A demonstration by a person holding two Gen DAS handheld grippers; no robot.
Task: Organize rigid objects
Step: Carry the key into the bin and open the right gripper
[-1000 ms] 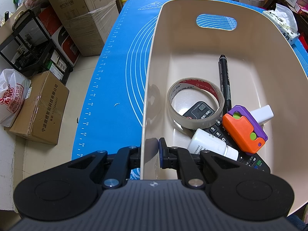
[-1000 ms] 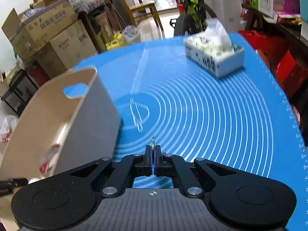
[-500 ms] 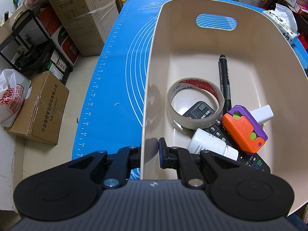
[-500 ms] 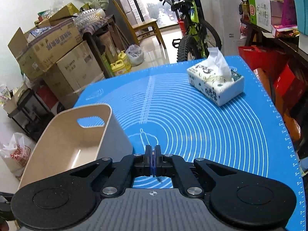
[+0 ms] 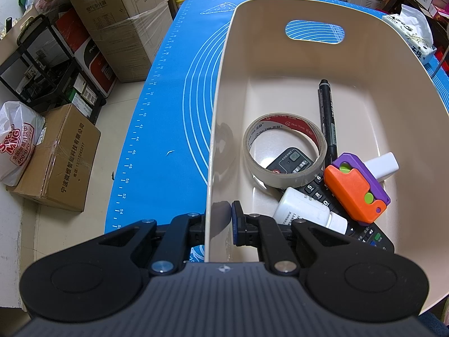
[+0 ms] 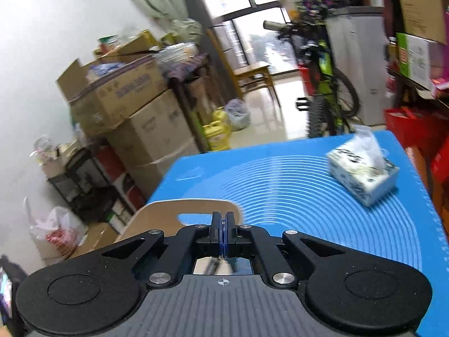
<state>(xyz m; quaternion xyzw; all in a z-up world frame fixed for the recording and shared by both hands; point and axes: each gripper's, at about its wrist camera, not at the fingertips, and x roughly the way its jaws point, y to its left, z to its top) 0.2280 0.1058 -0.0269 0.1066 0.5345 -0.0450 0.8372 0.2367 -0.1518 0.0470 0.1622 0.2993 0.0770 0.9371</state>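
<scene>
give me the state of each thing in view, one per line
left claw: shut on the bin wall
right claw: shut, nothing visible between its pads
bin: upright on the blue mat
tape roll: flat in the bin, partly on the remote
marker: capped, lying flat
white bottle: on its side
tissue box: open, tissue sticking up

1. The left wrist view looks steeply down from close above the near wall of the cream bin [image 5: 221, 129], into its inside and onto the blue mat [image 5: 168, 129] along the table's left edge.
2. The right wrist view sits higher and faces more level, across the mat [image 6: 294, 196] toward the table's far edge and the room beyond.
3. Both views share the bin [image 6: 157, 213], the mat and the tissue box [image 6: 362, 171] [image 5: 412, 33].
</scene>
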